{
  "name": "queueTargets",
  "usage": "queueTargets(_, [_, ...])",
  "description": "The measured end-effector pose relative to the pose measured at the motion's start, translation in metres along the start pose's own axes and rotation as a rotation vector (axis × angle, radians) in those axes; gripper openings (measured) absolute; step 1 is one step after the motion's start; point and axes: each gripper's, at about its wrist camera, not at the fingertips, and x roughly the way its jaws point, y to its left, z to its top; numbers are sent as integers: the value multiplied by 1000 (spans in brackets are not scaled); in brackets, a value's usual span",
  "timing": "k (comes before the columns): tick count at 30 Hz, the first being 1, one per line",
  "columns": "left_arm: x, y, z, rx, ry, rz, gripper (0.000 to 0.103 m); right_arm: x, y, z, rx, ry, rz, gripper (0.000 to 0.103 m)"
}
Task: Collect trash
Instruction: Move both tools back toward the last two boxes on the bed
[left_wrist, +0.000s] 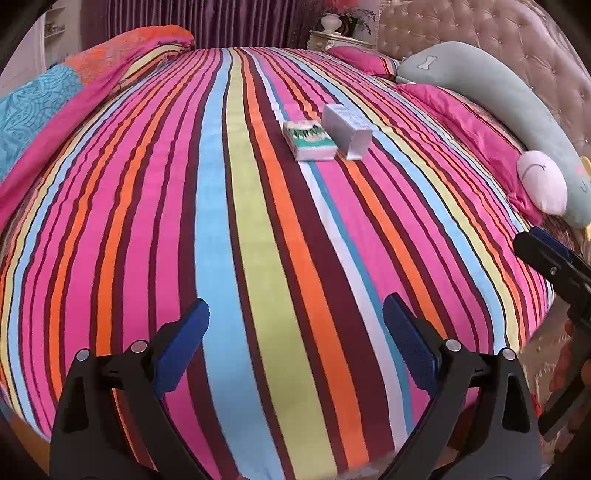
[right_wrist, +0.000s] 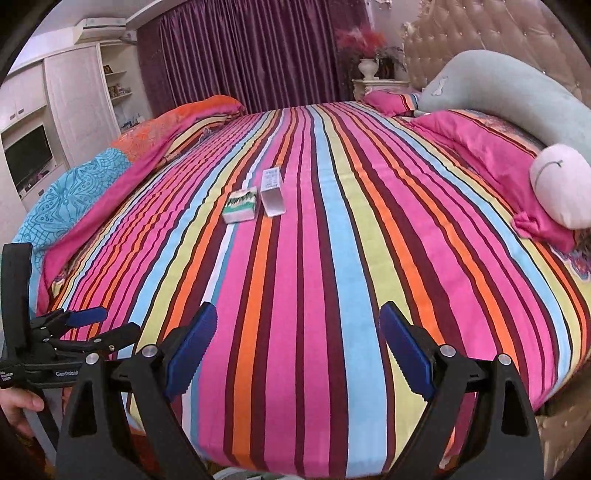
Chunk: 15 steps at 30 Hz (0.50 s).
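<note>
Blue ribbed pads line both fingers of the left gripper (left_wrist: 295, 339), which hangs over the near edge of the bed with its jaws spread wide and nothing between them. Beside it the right gripper (right_wrist: 298, 345) is just as wide apart and just as empty, also above the near edge. In the left wrist view a part of the right tool shows at the right margin; in the right wrist view the left tool shows at the lower left, with a hand (right_wrist: 16, 408) gripping its handle.

Under both lies a striped bedsheet (left_wrist: 258, 240) in pink, orange, light blue, pale yellow, white and dark maroon, smooth and flat. Well beyond the fingertips, around the middle of the bed, 2 small boxes lie just beside each other: a green-and-white box (left_wrist: 309, 141) on the left, and a plain white box (left_wrist: 347, 130) on the right, longer and set a little farther back. Whether they touch I cannot tell.

Farther right, a pink pillow (right_wrist: 495, 155) and a grey-green plush cushion (right_wrist: 517, 92) with a pale round end rest against a tufted headboard (right_wrist: 498, 33). A folded quilt (right_wrist: 92, 177) lies along the far left side. Behind the bed hang purple curtains (right_wrist: 243, 51).
</note>
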Motion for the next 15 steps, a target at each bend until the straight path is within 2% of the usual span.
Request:
queueTargets(12, [52, -1, 55, 4, 6, -1, 92, 59, 2, 44, -113, 23, 27, 85])
queueTargets(15, [64, -4, 65, 15, 13, -2, 92, 64, 4, 47, -119, 23, 26, 85])
